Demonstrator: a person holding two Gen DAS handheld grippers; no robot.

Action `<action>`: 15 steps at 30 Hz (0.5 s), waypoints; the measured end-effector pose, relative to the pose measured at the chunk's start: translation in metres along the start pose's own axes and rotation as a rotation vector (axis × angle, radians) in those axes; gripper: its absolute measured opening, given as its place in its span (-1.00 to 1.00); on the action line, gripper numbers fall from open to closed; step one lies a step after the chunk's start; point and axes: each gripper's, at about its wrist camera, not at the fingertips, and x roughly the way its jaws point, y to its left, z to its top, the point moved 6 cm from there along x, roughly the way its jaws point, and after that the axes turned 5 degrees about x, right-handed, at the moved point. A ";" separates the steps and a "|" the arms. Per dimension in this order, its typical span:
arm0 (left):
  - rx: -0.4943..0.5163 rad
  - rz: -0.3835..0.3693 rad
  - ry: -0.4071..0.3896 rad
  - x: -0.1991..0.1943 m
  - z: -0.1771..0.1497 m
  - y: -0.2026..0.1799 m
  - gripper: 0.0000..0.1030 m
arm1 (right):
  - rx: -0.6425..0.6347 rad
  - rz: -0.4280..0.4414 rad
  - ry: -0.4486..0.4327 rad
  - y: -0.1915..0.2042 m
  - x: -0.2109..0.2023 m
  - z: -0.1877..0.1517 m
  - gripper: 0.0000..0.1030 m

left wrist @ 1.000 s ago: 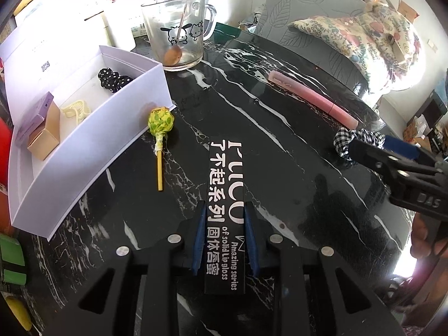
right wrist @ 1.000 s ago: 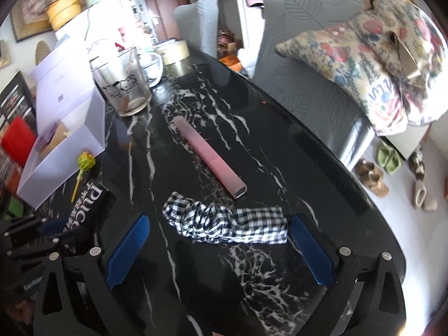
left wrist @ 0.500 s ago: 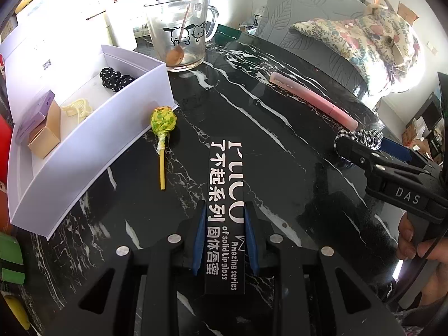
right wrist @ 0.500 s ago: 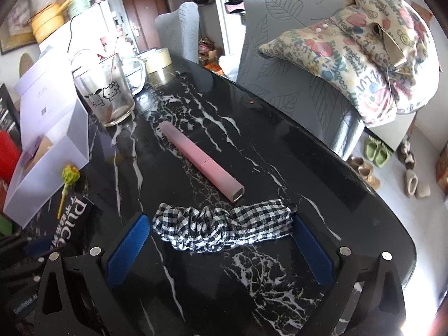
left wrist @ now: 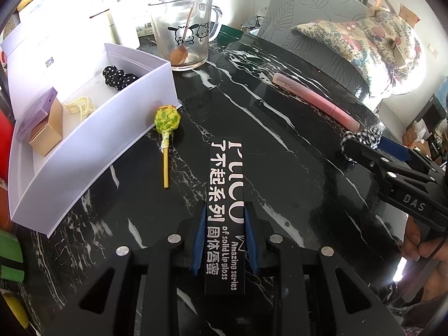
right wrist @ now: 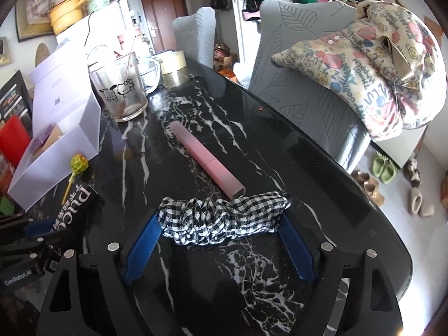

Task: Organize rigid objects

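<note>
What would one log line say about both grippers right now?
left gripper: shut on black lip gloss box | right gripper: closing around checkered scrunchie | white box: open

The left gripper (left wrist: 224,240), at the bottom centre of its view, stays clamped on a black box (left wrist: 225,207); the right gripper (right wrist: 221,229), low in its frame, is closing around checked cloth (right wrist: 224,218).

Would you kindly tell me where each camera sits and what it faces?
Left wrist: behind the left tongs, shut on the black lip gloss box; faces the white box; a hand shows.
Right wrist: behind the right tongs, closing around the checked scrunchie.
Shared: the pink case, the lollipop.
</note>
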 end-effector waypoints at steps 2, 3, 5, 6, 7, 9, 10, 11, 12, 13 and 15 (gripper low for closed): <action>-0.006 0.001 -0.002 0.000 -0.001 0.001 -0.50 | 0.004 0.017 -0.005 0.000 -0.003 0.000 0.65; -0.008 0.001 -0.002 -0.001 -0.001 0.001 -0.50 | 0.003 0.023 -0.007 0.001 -0.005 0.000 0.65; -0.013 -0.005 -0.003 -0.001 -0.002 0.001 -0.50 | 0.001 0.032 -0.013 0.002 -0.009 -0.001 0.65; -0.018 -0.011 -0.003 -0.001 -0.002 0.001 -0.50 | -0.001 0.040 -0.016 0.003 -0.012 -0.001 0.65; -0.022 -0.015 -0.004 -0.002 -0.002 0.001 -0.50 | -0.001 0.046 -0.019 0.003 -0.014 -0.001 0.65; -0.025 -0.016 -0.008 -0.004 -0.002 0.001 -0.50 | 0.005 0.060 -0.028 0.003 -0.019 -0.001 0.65; -0.026 -0.017 -0.011 -0.005 -0.002 0.001 -0.50 | 0.007 0.065 -0.029 0.004 -0.021 0.000 0.65; -0.026 -0.018 -0.014 -0.006 -0.002 0.001 -0.50 | 0.006 0.069 -0.031 0.004 -0.023 0.000 0.65; -0.028 -0.019 -0.018 -0.007 -0.001 0.001 -0.50 | 0.002 0.071 -0.033 0.005 -0.025 0.000 0.65; -0.029 -0.019 -0.020 -0.009 -0.001 0.001 -0.50 | -0.004 0.072 -0.036 0.007 -0.026 0.001 0.65; -0.031 -0.015 -0.025 -0.012 -0.001 0.002 -0.50 | -0.016 0.077 -0.038 0.010 -0.029 0.002 0.65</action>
